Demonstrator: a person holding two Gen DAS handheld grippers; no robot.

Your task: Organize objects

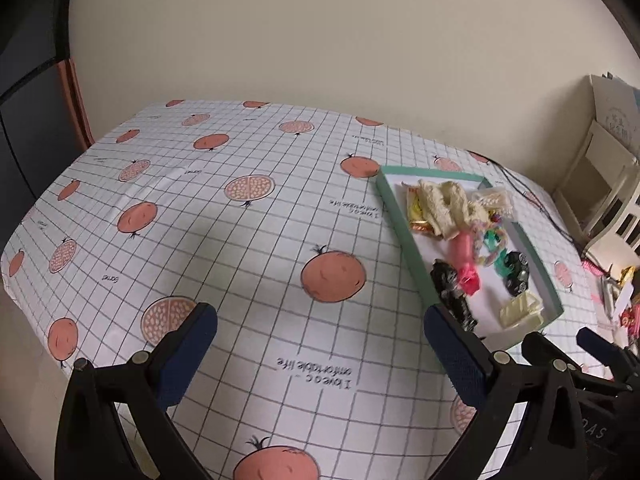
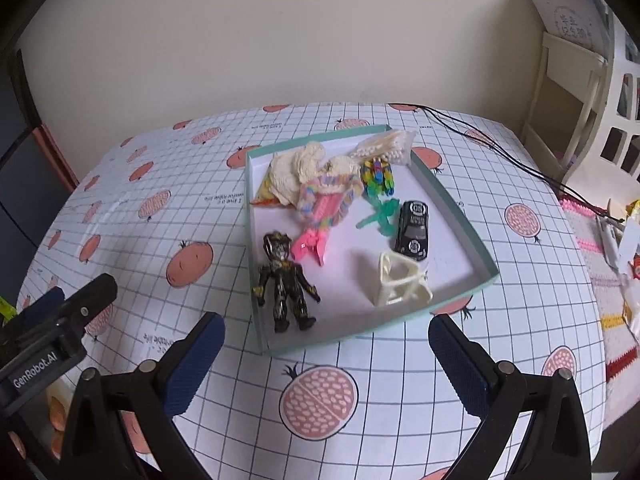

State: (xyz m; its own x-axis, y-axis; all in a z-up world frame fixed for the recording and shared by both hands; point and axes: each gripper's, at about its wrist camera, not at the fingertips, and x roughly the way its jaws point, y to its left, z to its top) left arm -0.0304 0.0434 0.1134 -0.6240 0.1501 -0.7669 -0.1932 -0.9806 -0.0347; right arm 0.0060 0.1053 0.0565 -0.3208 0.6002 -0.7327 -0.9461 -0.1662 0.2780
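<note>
Two grippers hang over the table (image 2: 360, 392), and we see both with their jaws spread wide and nothing between them. Our left gripper (image 1: 320, 332) sits above bare tablecloth, its blue pads (image 1: 188, 354) well apart, with the tray (image 1: 408, 240) off to its right. Our right gripper (image 2: 326, 344) points straight at the tray (image 2: 256, 240), its fingers flanking the near edge without touching it.

We find every toy already lying in the teal-rimmed tray. At the near left corner lies a black figure (image 2: 286, 280), on its back, feet toward us. Just beside its head is a pink clip (image 2: 310, 246), which runs up under a pastel knitted loop (image 2: 328, 196). Behind that sits a cream knitted piece (image 2: 296, 172), covering part of a yellow wrapper (image 2: 266, 192) at the far left. At the far right corner rests a clear bag of white beads (image 2: 384, 146), with a multicoloured toy (image 2: 376, 176) just in front of it. A green figure (image 2: 380, 218) lies mid-tray, near a black car (image 2: 412, 228) along the right wall. A cream plastic frame (image 2: 400, 284) stands near the front right corner.

From the left wrist view we see the same tray, with the figure (image 1: 452, 292), clip (image 1: 466, 264) and car (image 1: 516, 272) inside. Black cords (image 2: 500, 152) trail across the far right of the table toward a white shelf (image 2: 568, 92).
</note>
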